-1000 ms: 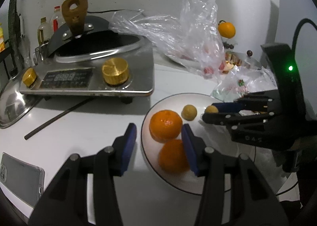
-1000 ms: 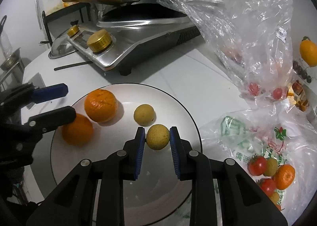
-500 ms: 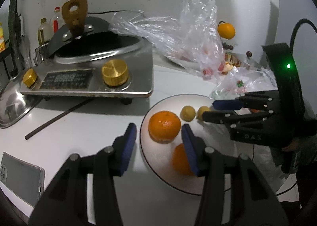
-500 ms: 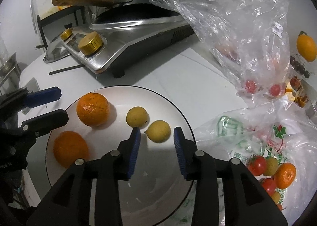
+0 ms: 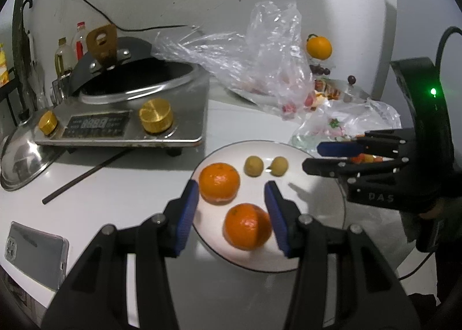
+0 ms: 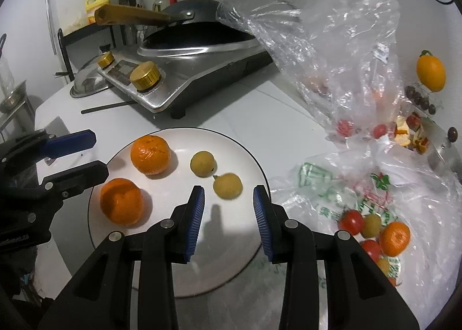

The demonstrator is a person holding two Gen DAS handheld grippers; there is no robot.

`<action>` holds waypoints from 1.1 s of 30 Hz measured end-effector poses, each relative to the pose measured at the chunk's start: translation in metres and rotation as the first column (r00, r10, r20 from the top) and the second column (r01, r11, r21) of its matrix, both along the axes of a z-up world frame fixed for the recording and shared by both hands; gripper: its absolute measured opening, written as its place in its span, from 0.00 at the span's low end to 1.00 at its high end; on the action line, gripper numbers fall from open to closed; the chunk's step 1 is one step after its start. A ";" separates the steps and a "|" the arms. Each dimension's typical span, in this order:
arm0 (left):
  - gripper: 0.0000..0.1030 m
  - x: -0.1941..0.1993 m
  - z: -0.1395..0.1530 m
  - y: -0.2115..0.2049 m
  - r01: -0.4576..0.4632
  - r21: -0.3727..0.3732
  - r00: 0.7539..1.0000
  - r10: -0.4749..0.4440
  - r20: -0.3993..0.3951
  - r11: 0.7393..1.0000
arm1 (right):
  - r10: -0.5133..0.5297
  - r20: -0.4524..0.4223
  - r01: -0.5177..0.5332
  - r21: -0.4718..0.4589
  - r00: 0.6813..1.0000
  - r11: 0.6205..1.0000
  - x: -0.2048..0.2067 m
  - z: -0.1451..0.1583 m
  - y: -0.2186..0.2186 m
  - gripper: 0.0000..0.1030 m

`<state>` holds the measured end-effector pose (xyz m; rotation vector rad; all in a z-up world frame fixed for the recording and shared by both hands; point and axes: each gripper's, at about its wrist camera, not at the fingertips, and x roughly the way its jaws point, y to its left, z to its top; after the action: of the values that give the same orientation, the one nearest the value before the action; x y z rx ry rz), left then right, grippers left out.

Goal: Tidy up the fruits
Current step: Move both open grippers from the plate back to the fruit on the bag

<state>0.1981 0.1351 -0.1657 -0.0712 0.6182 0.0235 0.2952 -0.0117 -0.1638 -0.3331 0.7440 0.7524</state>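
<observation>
A white plate [image 6: 184, 272] [image 5: 311, 231] holds two oranges and two small yellow fruits. The far orange [image 6: 150, 154] [image 5: 219, 183] and near orange [image 6: 121, 206] [image 5: 247, 226] lie at its left. The yellow fruits [image 6: 203, 163] [image 6: 227, 185] [image 5: 253, 166] [image 5: 279, 166] lie side by side. My right gripper [image 6: 228, 202] is open and empty, just behind the nearer yellow fruit. My left gripper [image 5: 232, 194] is open and empty above the plate, the near orange between its jaws but untouched. A printed plastic bag [image 6: 375, 214] at the right holds tomatoes and an orange.
A steel cooker with a wok [image 5: 127, 110] stands at the back left, a steel lid [image 5: 20, 162] and a dark stick [image 5: 83, 176] beside it. A phone [image 5: 34, 255] lies near the front edge. A clear crumpled bag [image 5: 260, 70] and another orange [image 5: 319, 47] sit behind.
My right gripper let go of the yellow fruit onto the plate, opened and drew back. My left gripper pulled back a little, staying open over the near orange.
</observation>
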 end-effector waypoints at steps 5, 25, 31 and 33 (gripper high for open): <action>0.48 -0.005 0.005 -0.010 0.010 0.010 1.000 -0.010 0.005 1.000 | -0.012 0.012 0.012 0.014 1.000 1.000 -0.008 0.007 -0.013 0.36; 0.50 -0.017 0.021 -0.062 0.074 0.062 0.997 -0.076 0.018 0.995 | -0.083 0.038 0.081 0.054 0.996 0.995 -0.035 0.020 -0.074 0.36; 0.51 -0.019 0.024 -0.078 0.092 0.079 0.995 -0.093 0.017 0.993 | -0.099 0.047 0.095 0.073 0.994 0.993 -0.041 0.025 -0.089 0.36; 0.52 -0.019 0.025 -0.083 0.097 0.082 0.995 -0.099 0.017 0.992 | -0.104 0.048 0.100 0.077 0.993 0.992 -0.043 0.026 -0.095 0.36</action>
<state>0.1787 0.0520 -0.1407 0.0372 0.5981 -0.0470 0.2522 -0.1070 -0.1381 -0.2443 0.6768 0.6708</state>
